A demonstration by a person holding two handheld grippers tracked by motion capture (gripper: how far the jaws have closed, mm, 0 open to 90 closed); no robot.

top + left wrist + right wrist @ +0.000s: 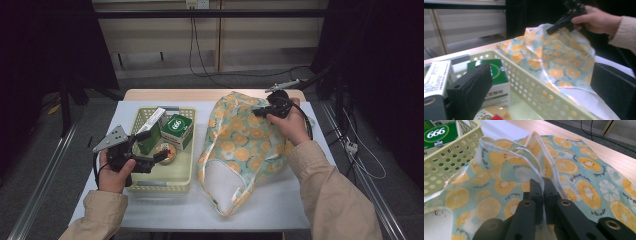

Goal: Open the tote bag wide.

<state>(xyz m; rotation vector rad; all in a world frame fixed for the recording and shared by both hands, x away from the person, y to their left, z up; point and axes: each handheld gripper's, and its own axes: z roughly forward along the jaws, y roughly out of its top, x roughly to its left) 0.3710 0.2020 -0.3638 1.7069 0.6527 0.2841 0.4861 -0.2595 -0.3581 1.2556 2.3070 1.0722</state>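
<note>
A teal bag (245, 145) printed with orange slices lies on the white-covered table, right of a yellow perforated basket (186, 172). My right gripper (257, 111) is shut on the bag's clear top hem (541, 180) and holds it lifted; the left gripper view has it at the far side (550, 30). My left gripper (154, 146) hangs open over the basket's near left part, jaws wide apart and nothing between them. Inside the basket are a green "666" box (177, 127), a white and green carton (150, 125) and a round tin (167, 151).
The table (165, 212) has a white cover, with a strip of bare wood (175, 94) at its far edge. Cables run over the floor behind and to the right. The bag's open mouth (220, 185) faces the near edge.
</note>
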